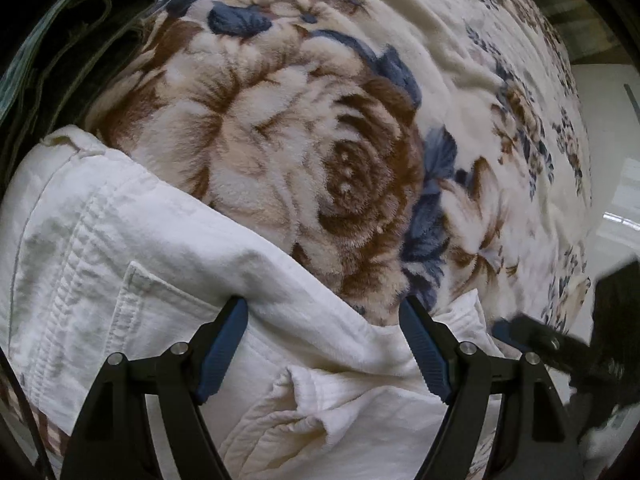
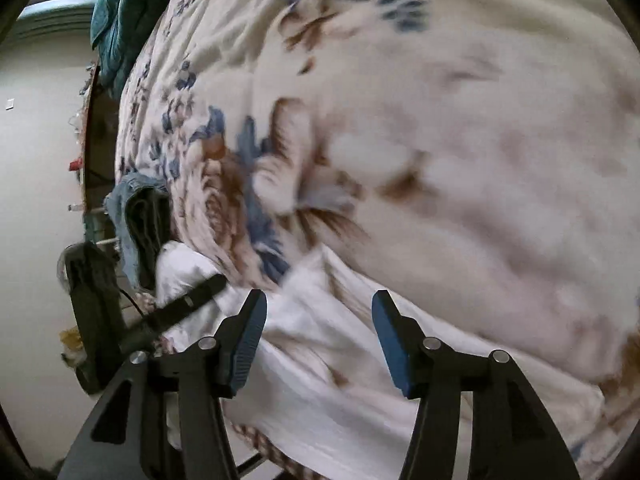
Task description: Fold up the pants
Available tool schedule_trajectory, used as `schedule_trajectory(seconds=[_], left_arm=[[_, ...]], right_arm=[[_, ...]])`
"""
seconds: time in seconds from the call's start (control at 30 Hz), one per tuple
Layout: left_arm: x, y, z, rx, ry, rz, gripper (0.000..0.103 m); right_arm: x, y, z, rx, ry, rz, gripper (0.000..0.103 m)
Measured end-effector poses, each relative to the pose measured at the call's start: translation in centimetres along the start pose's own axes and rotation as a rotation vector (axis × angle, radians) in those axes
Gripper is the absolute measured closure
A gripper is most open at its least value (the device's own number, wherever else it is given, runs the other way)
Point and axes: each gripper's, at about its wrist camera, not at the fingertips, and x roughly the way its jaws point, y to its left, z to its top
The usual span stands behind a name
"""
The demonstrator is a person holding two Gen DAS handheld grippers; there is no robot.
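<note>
So the left gripper (image 1: 324,304) has its blue pads spread wide, pointing steeply down over the white pants (image 1: 132,264), nothing pinched between them. The right gripper (image 2: 318,300) is open too, pads apart with only loose white cloth below the gap, not clamped on anything. That view is pretty blurry, so whether the tips brush the fabric I honestly can't tell.

The pants lie folded over on the near edge of the bed, on top of a fluffy floral blanket (image 1: 304,152) with big brown roses and blue leaves. A back pocket and a thick seam face up near the left pads, and a bunched bit of waistband sits right under them.

Stuff around: a dark green folded garment (image 1: 76,40) lies just beyond the pants toward the bed's far left corner. In the right wrist view there's a teal cloth (image 2: 124,12) heaped at the far end of the bed and a blue denim piece (image 2: 132,208) beside the pants. The blanket past the pants is all bare, and the pale floor (image 2: 36,152) runs along the bed's edge.
</note>
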Motion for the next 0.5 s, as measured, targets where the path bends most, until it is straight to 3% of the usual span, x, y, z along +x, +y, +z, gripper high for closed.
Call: schedule_trajectory(seconds=[0.03, 0.1, 0.13, 0.2, 0.27, 0.3, 0.33, 0.37, 0.43, 0.5], left_arm=[[0.1, 0.0, 0.1, -0.001, -0.005, 0.005, 0.026], [0.1, -0.1, -0.2, 0.004, -0.011, 0.013, 0.026], [-0.1, -0.1, -0.5, 0.006, -0.014, 0.015, 0.026], [0.0, -0.2, -0.8, 0.004, -0.017, 0.010, 0.026], [-0.1, -0.2, -0.9, 0.005, -0.023, 0.006, 0.026], [-0.1, 0.0, -0.9, 0.001, -0.024, 0.005, 0.026], [-0.1, 0.2, -0.9, -0.004, -0.021, 0.002, 0.026], [-0.2, 0.3, -0.9, -0.008, -0.023, -0.004, 0.026], [-0.3, 0.5, -0.9, -0.016, -0.023, -0.006, 0.026], [-0.8, 0.7, -0.9, -0.031, -0.031, -0.010, 0.026]], right_arm=[[1.5, 0.3, 0.8, 0.006, 0.044, 0.002, 0.045], [4.3, 0.0, 1.9, 0.059, 0.111, -0.021, 0.058], [5.1, 0.0, 2.3, 0.062, 0.117, -0.063, 0.080], [5.2, 0.6, 2.4, 0.045, 0.089, -0.121, 0.088], [3.0, 1.9, 1.7, 0.010, -0.017, -0.158, 0.094], [2.5, 2.2, 1.4, -0.005, -0.043, -0.176, 0.103], [1.8, 2.3, 1.1, -0.014, -0.094, -0.236, 0.103], [1.4, 2.0, 1.4, -0.011, -0.111, -0.243, 0.103], [1.3, -0.7, 1.7, 0.133, -0.072, -0.089, 0.102], [0.1, -1.1, 1.8, 0.139, -0.099, -0.064, 0.102]])
